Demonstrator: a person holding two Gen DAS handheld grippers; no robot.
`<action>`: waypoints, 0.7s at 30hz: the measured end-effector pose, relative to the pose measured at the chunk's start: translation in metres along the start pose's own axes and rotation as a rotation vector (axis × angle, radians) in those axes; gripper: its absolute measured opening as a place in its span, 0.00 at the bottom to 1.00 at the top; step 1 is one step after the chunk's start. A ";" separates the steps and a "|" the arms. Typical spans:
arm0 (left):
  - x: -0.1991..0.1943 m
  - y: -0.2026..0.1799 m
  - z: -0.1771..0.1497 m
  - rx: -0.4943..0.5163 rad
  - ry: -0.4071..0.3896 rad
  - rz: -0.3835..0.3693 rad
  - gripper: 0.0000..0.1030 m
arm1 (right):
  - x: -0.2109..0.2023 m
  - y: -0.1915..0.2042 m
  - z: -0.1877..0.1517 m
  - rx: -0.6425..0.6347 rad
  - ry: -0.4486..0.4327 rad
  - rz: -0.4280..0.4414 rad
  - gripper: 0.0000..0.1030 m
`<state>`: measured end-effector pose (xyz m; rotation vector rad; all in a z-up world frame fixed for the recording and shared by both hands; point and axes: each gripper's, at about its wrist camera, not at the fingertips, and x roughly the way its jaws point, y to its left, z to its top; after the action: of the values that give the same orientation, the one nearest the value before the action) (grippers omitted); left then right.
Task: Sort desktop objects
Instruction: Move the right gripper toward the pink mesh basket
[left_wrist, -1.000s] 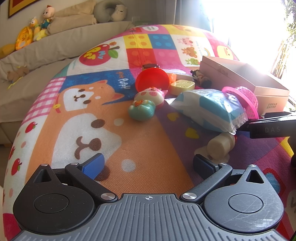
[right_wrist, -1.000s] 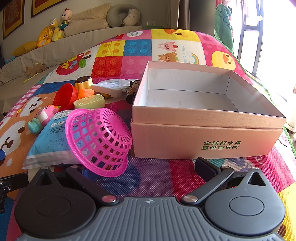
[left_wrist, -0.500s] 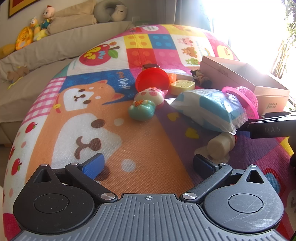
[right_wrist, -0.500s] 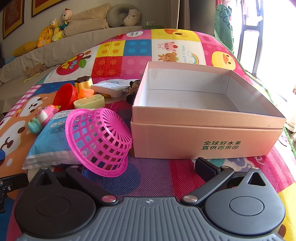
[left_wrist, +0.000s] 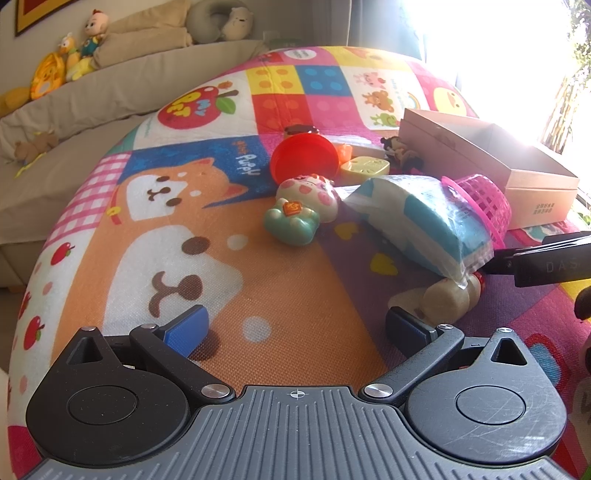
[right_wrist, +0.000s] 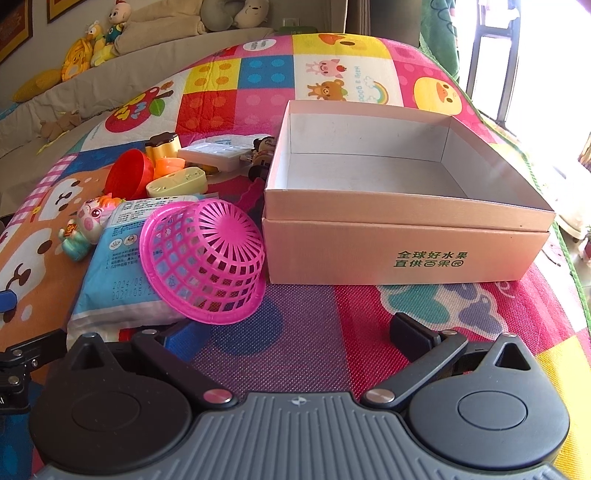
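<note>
A pink mesh basket (right_wrist: 205, 258) lies on its side against a blue-and-white tissue pack (right_wrist: 122, 266), just left of an empty open cardboard box (right_wrist: 399, 206). Behind them lie a red bowl (right_wrist: 129, 177), a pale yellow case (right_wrist: 177, 184), a pig toy (right_wrist: 83, 229), a gold-capped jar (right_wrist: 162, 144) and a small figurine (right_wrist: 262, 155). My right gripper (right_wrist: 295, 332) is open and empty, low over the mat in front of the basket. My left gripper (left_wrist: 295, 325) is open and empty; a cream bottle (left_wrist: 447, 299) lies by its right finger, the pig toy (left_wrist: 303, 214) further ahead.
Everything lies on a colourful play mat (left_wrist: 229, 288) that covers the table. A beige sofa (left_wrist: 74, 110) with plush toys stands behind on the left. A bright window is at the right. The right gripper's arm (left_wrist: 543, 258) shows at the left view's right edge.
</note>
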<state>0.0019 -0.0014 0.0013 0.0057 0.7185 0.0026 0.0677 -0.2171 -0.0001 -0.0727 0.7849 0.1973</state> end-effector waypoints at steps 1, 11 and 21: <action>0.001 0.003 0.001 -0.001 0.005 0.000 1.00 | 0.000 0.000 0.000 0.000 0.000 -0.002 1.00; -0.006 0.007 0.002 0.010 0.035 -0.038 1.00 | -0.021 0.006 0.003 -0.126 -0.041 0.197 1.00; -0.017 -0.023 0.016 0.070 -0.052 -0.243 1.00 | -0.040 -0.110 0.061 0.109 -0.287 -0.263 1.00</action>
<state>-0.0005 -0.0243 0.0241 -0.0143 0.6631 -0.2547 0.1047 -0.3220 0.0701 -0.0420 0.4921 -0.0839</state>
